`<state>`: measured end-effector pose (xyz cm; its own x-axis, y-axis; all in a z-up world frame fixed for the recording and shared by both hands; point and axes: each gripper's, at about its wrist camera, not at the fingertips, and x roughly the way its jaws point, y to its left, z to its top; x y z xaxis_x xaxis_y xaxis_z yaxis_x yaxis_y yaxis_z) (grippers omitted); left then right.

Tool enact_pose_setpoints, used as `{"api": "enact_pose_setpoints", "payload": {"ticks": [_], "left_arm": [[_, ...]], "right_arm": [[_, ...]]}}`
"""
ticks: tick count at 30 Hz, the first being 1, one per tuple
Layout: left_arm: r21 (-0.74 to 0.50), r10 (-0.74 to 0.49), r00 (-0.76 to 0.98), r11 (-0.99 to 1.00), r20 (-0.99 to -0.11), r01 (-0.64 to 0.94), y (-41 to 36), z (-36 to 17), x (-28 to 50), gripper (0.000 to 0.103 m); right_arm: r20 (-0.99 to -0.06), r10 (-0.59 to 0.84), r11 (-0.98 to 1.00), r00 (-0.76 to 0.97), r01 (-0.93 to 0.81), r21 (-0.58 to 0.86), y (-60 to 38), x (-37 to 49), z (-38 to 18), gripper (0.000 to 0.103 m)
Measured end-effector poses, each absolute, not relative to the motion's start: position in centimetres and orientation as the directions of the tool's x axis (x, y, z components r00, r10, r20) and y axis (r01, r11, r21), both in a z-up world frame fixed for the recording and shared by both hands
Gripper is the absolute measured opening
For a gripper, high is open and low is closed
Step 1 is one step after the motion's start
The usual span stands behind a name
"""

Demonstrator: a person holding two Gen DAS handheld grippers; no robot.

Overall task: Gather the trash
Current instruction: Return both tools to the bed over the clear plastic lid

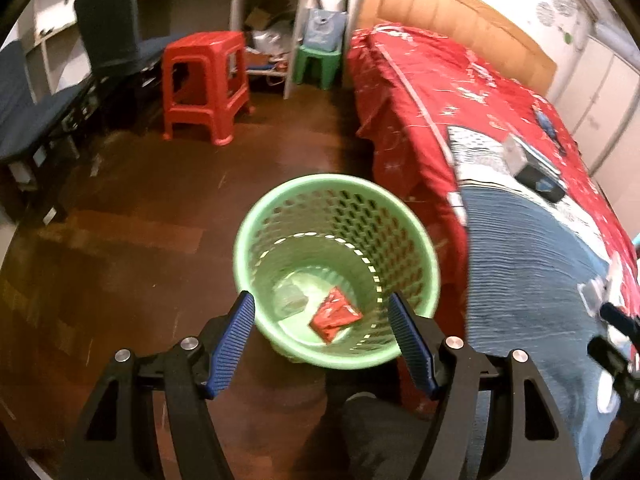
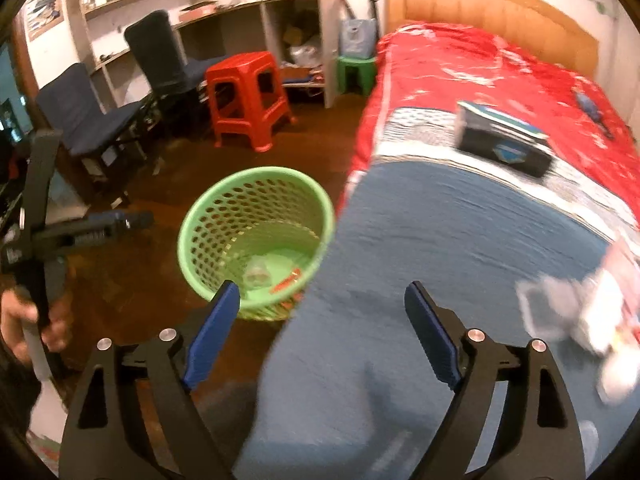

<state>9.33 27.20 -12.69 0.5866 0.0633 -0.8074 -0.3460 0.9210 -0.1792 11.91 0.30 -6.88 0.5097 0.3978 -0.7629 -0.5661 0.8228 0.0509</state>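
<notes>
A green perforated basket (image 1: 280, 216) stands on the brown floor beside the bed. A red wrapper (image 1: 334, 314) and a clear plastic piece (image 1: 290, 296) lie at its bottom. My left gripper (image 1: 320, 298) hovers over the basket's near rim, open and empty. My right gripper (image 2: 320, 286) is open and empty too, and hangs over the edge of the blue blanket (image 2: 440, 240), right of the basket (image 2: 208, 208). Blurred white and grey litter (image 2: 560, 312) lies on the blanket at the far right. A hand holds the left gripper (image 2: 132, 220) at the left of the right wrist view.
The bed with a red cover (image 1: 460, 80) fills the right side, and a dark box (image 2: 504, 144) rests on it. A red stool (image 1: 204, 84), a small green stool (image 1: 318, 64), dark chairs (image 1: 112, 32) and a cluttered desk shelf (image 1: 264, 20) line the far wall.
</notes>
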Motion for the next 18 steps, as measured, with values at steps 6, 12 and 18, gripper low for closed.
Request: {"api": "enact_pose_setpoints", "payload": {"ticks": [6, 12, 18], "left_arm": [[-0.159, 0.050, 0.624, 0.948, -0.780, -0.274, 23.4, -10.5, 9.6, 0.080], [-0.160, 0.001, 0.644, 0.968, -0.765, -0.192, 19.8, -9.1, 10.0, 0.080], [-0.157, -0.044, 0.649, 0.981, -0.759, -0.118, 16.2, -8.5, 10.5, 0.082]], "right_arm": [[-0.736, 0.290, 0.887, 0.612, -0.460, -0.032, -6.5, 8.1, -6.4, 0.087], [-0.736, 0.168, 0.943, 0.656, -0.325, -0.074, -12.9, 6.3, -7.1, 0.089], [-0.757, 0.065, 0.981, 0.650, -0.180, -0.070, -19.6, 5.5, -8.6, 0.091]]}}
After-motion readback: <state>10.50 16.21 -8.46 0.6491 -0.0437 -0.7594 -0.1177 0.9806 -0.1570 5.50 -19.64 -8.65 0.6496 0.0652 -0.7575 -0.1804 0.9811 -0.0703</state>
